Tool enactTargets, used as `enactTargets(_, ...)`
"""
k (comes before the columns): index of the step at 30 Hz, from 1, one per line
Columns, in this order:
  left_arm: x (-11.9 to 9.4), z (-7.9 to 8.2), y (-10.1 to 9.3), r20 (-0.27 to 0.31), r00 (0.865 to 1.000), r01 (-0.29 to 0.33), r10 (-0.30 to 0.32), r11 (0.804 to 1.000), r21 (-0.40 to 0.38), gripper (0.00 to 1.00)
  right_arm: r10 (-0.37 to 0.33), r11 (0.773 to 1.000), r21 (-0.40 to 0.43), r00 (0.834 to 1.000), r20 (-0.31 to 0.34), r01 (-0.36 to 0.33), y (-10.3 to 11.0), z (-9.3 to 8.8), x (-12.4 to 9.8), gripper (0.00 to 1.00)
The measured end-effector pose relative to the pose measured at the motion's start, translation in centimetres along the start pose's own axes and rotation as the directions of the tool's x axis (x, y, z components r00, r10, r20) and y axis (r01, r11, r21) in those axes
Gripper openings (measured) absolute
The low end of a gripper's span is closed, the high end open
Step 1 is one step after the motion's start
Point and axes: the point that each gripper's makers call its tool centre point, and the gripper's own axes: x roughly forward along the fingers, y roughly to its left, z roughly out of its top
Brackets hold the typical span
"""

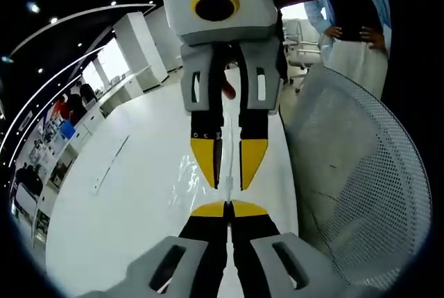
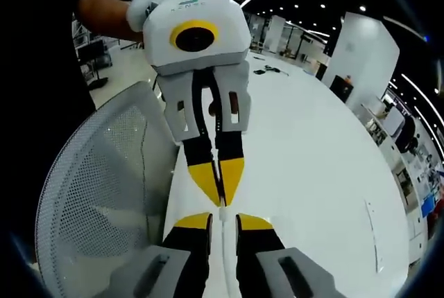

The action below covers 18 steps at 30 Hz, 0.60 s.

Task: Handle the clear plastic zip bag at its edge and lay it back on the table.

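The clear plastic zip bag (image 1: 184, 173) hangs edge-on over the white table (image 1: 118, 208), glinting to the left of the jaws. My left gripper (image 1: 227, 208) has its yellow tips pressed together on the bag's thin edge. The same gripper comes down from the top of the right gripper view (image 2: 220, 181), also shut. Facing it tip to tip, my right gripper (image 2: 223, 222) holds its jaws a little apart, with the bag's edge (image 2: 223, 242) running as a white strip between them. In the left gripper view, the right gripper (image 1: 229, 166) shows the same gap.
A white mesh chair (image 1: 361, 173) (image 2: 97, 187) stands close against the table's edge beside both grippers. A person (image 1: 354, 28) stands behind it. Small dark items (image 2: 267, 69) lie far off on the table (image 2: 326, 159). A thin marking (image 1: 111, 166) crosses the tabletop.
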Motion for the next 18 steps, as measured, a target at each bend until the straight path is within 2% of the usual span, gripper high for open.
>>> enactTargets(10,0.24,-0.58,-0.17,-0.011,1.000,0.012,-0.012,1.000,-0.003,0.00,0.011,1.000,0.013,1.000,-0.003,-0.011,0.21,0.00,0.62,0.03)
enactTargets(18,0.46,-0.62,-0.51,-0.012,1.000,0.019,-0.019,1.000,-0.005,0.00,0.023,1.000,0.015,1.000,-0.014,-0.023,0.52,-0.34,0.99,0.02)
